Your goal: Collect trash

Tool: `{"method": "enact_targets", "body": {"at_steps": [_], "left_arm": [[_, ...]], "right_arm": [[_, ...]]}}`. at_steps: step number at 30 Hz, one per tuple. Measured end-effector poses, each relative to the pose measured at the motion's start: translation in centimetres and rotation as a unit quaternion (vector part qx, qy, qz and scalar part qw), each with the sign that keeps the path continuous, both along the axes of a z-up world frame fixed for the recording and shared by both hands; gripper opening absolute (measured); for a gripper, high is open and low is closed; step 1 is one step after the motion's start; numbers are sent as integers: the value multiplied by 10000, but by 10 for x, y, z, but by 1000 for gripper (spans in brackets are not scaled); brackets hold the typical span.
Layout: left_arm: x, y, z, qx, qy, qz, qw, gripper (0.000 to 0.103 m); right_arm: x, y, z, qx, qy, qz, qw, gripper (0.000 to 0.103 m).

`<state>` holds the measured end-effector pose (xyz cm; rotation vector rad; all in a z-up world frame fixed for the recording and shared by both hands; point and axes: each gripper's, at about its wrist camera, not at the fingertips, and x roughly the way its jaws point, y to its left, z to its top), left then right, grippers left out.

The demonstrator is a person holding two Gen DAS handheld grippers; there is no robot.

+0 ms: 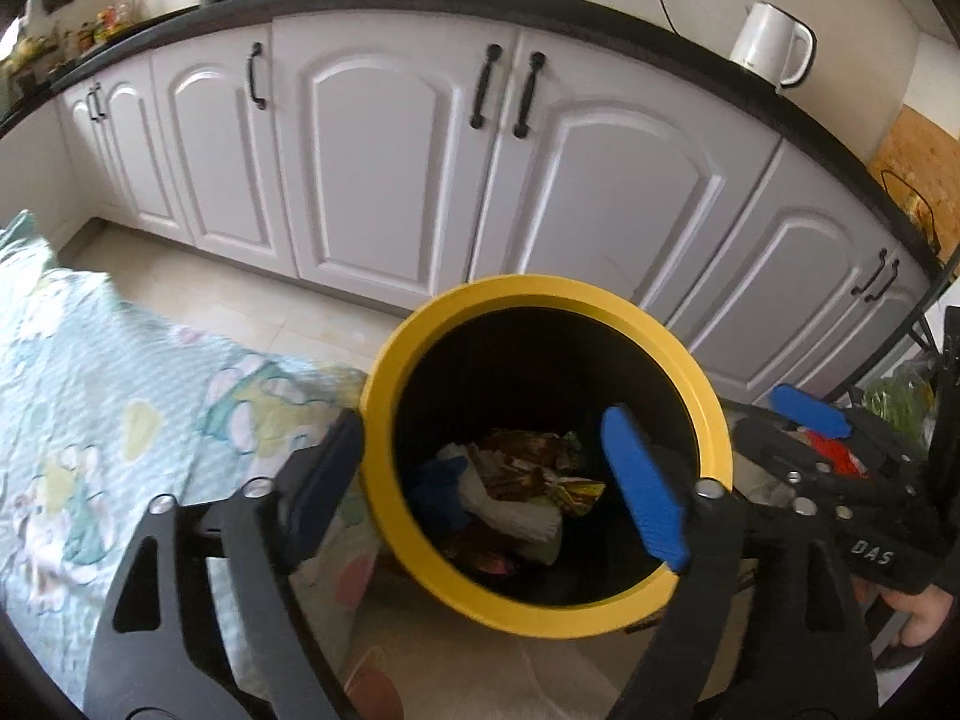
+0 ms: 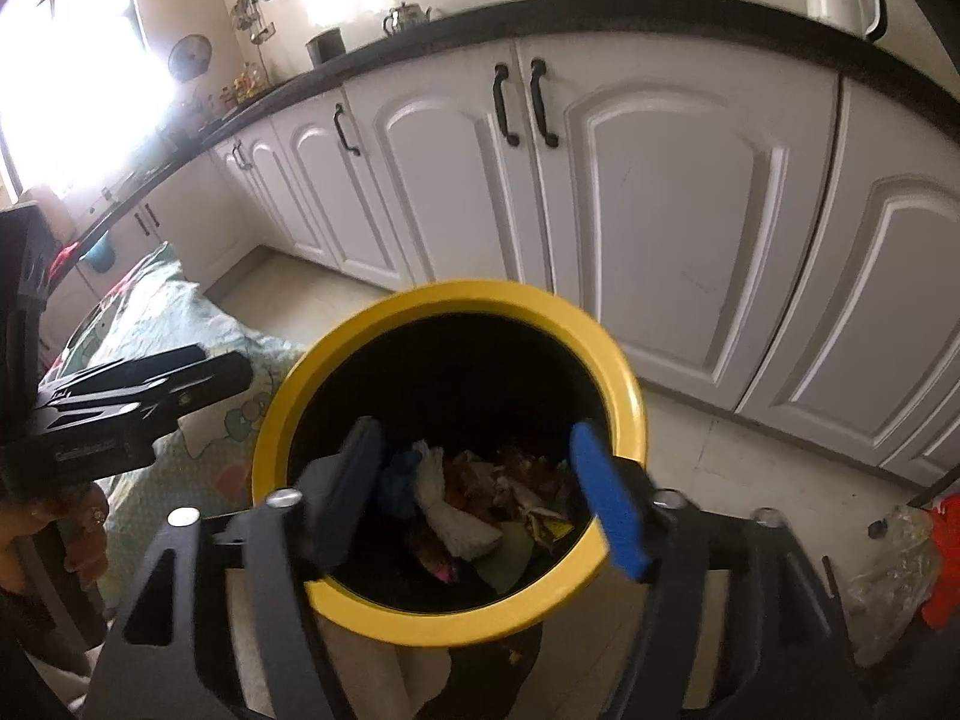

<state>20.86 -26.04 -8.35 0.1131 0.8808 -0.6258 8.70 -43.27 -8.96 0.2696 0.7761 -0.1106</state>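
Observation:
A round bin with a yellow rim (image 1: 384, 396) and black inside stands on the floor; it also shows in the right wrist view (image 2: 624, 390). Trash (image 1: 516, 480) lies at its bottom: wrappers, white tissue, something blue, also seen from the right wrist (image 2: 480, 498). My left gripper (image 1: 480, 468) is open and empty, held over the bin's mouth, its left finger outside the rim. My right gripper (image 2: 480, 486) is open and empty above the bin opening. The right gripper also shows at the right of the left wrist view (image 1: 804, 414).
White kitchen cabinets (image 1: 384, 168) with black handles run behind the bin under a dark countertop with a white kettle (image 1: 771, 42). A patterned cloth (image 1: 90, 408) lies to the left. A clear plastic bag (image 2: 894, 570) and red item sit at the right on the tile floor.

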Motion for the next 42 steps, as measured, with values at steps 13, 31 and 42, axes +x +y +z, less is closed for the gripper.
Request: {"method": "enact_targets", "body": {"at_steps": [13, 31, 42], "left_arm": [[-20, 68, 33, 1, -397, 604, 9974, 92], [-79, 157, 59, -256, -1112, 1402, 9835, 92], [-125, 183, 58, -251, -1792, 1760, 9676, 92]], "right_arm": [[-7, 53, 35, -168, -197, 199, 9995, 97], [-43, 149, 59, -433, -1052, 811, 9902, 97], [-73, 171, 64, -738, -1825, 769, 9774, 97]]}}
